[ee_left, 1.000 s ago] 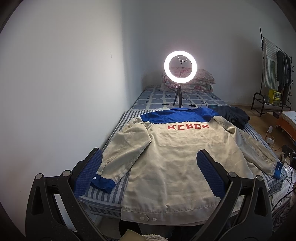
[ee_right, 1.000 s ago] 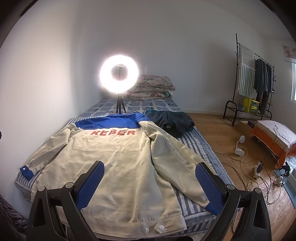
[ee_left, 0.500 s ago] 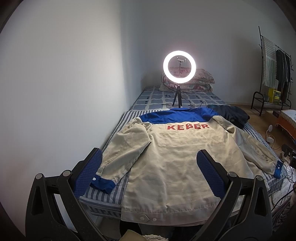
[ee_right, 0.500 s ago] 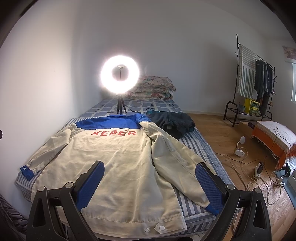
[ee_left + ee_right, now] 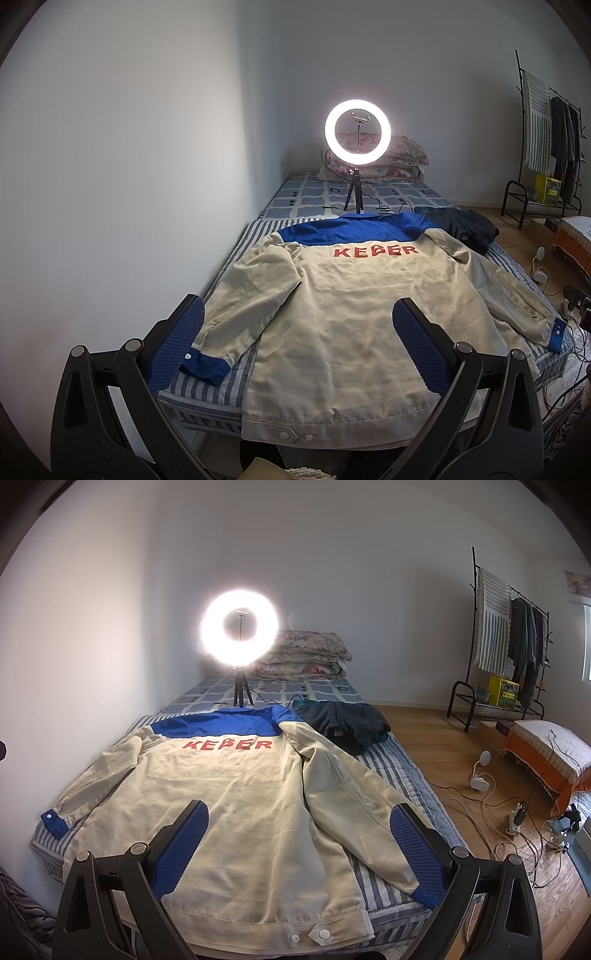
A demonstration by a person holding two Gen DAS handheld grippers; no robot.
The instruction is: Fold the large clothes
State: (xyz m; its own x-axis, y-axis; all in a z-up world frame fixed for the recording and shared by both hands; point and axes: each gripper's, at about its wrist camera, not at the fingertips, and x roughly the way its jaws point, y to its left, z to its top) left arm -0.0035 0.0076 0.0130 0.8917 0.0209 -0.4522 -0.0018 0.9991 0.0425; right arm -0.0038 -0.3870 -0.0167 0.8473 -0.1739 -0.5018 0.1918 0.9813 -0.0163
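Both claws gape above the flat-spread jacket [image 5: 354,317].

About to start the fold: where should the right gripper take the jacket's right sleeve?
Probably at the blue cuff, coming from the bed's floor side. The sleeve lies flat and angled outward, its cuff near the mattress edge just beside the open right gripper.

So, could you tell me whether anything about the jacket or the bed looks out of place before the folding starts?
Nothing serious. The jacket lies flat, back up, sleeves spread. Its hem overhangs the bed's near edge, and a dark garment sits crumpled beside the collar.
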